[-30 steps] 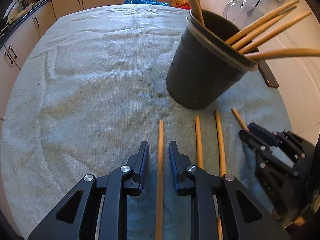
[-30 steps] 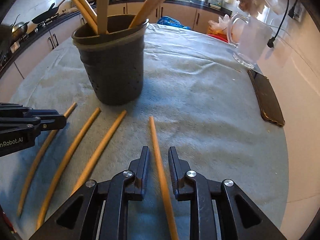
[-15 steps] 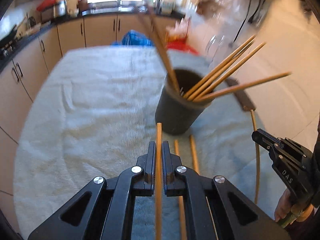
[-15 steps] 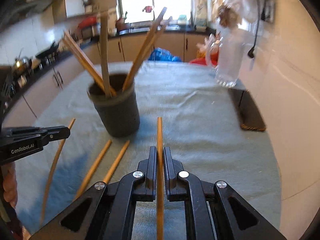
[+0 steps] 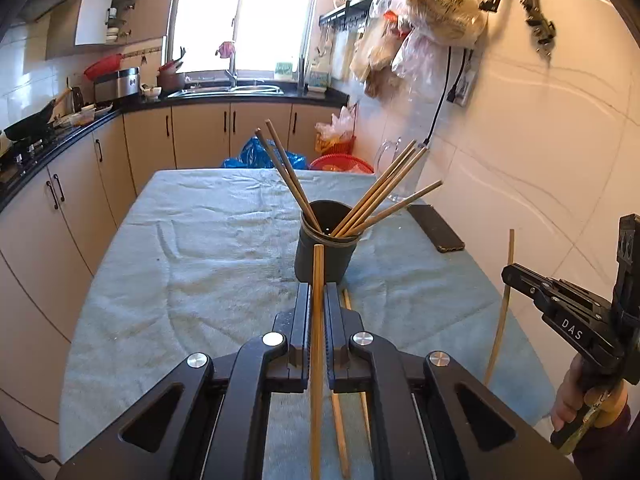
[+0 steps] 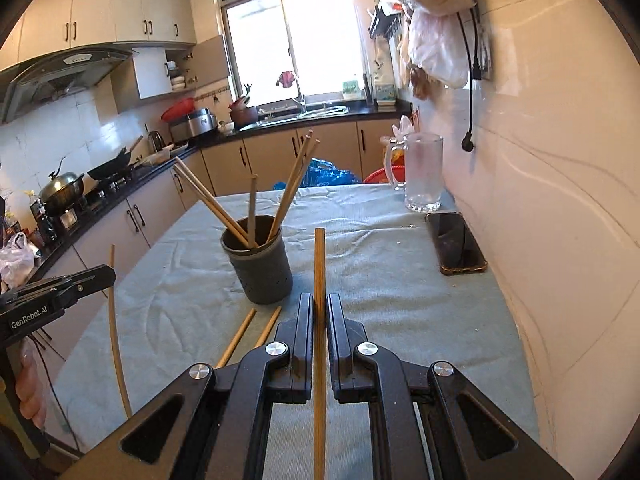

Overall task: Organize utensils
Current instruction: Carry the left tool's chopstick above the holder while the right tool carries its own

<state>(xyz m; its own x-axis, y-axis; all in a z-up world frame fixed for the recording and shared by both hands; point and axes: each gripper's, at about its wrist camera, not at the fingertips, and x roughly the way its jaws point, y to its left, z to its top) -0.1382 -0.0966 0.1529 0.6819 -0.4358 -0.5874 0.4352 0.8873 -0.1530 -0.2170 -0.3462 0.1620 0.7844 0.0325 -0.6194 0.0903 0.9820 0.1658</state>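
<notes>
A dark grey holder point(image 5: 326, 252) with several wooden chopsticks in it stands on the towel-covered table; it also shows in the right wrist view point(image 6: 260, 266). My left gripper point(image 5: 317, 290) is shut on a chopstick point(image 5: 317, 320), held raised above the table short of the holder. My right gripper point(image 6: 319, 300) is shut on another chopstick point(image 6: 319, 280), raised to the right of the holder. Two chopsticks point(image 6: 250, 334) lie on the towel in front of the holder.
A black phone point(image 6: 456, 242) lies near the wall on the right. A glass mug point(image 6: 422, 172) stands at the far right corner. The grey towel point(image 5: 200, 248) covers the table. Kitchen cabinets run along the left and the back.
Both grippers shut on a chopstick lying on the towel and lifted it. Both have risen and pulled back from the holder.
</notes>
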